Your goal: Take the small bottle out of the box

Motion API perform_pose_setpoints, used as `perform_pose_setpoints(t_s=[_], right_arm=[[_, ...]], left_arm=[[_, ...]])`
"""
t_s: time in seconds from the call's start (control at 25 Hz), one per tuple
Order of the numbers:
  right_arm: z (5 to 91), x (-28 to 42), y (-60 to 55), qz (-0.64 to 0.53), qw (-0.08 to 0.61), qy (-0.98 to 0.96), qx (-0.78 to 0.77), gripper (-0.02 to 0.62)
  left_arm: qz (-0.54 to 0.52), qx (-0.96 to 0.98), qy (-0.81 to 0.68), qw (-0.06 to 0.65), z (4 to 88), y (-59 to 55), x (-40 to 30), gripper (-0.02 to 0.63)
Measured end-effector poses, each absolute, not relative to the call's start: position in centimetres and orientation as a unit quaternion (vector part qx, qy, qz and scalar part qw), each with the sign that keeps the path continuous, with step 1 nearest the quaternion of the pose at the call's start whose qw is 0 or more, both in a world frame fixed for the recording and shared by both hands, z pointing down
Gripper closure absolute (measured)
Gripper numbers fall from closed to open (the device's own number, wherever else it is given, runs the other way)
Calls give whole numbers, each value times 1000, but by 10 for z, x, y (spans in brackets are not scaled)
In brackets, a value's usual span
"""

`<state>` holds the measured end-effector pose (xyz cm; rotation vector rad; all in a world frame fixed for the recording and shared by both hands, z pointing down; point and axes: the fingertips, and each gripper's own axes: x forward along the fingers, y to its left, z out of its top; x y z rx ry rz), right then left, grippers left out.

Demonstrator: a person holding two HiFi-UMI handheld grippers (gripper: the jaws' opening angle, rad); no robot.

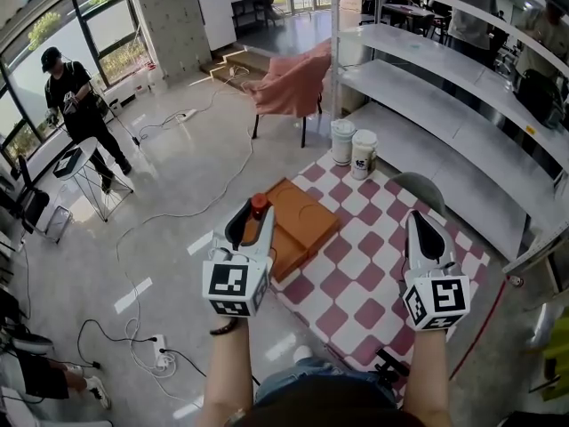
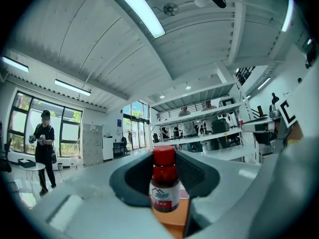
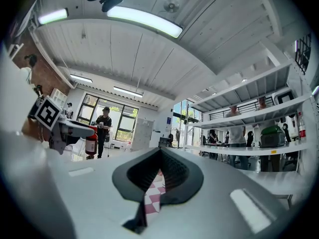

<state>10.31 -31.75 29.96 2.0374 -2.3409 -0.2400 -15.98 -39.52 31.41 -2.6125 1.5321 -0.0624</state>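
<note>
A small dark-red bottle with a red cap [image 1: 259, 205] and a white label stands upright between the jaws of my left gripper [image 1: 252, 212], which is shut on it. It hangs above the left edge of the flat orange-brown box [image 1: 302, 221]. In the left gripper view the bottle [image 2: 165, 183] fills the gap between the dark pads [image 2: 192, 171], with the box [image 2: 172, 220] below. My right gripper [image 1: 417, 218] hovers over the checkered mat [image 1: 356, 283], shut and empty; its jaws meet at the tip [image 3: 160, 152]. The right gripper view also catches the bottle [image 3: 91, 143] at far left.
Two white tubs [image 1: 353, 148] stand at the mat's far edge. Grey shelving [image 1: 462, 114] runs along the right. A chair draped in pink cloth [image 1: 291, 83] stands behind. A person [image 1: 76, 105] stands far left, near a small table [image 1: 76, 163]. Cables and a power strip [image 1: 158, 345] lie on the floor.
</note>
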Motion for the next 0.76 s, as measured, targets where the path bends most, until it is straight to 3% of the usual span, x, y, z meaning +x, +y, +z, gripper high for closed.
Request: perform_pose_setpoints(t_s=[0.76], right_arm=[[298, 99, -319, -78, 16, -754, 652, 598]], left_arm=[[-21, -863, 500, 63, 311, -397, -159, 462]])
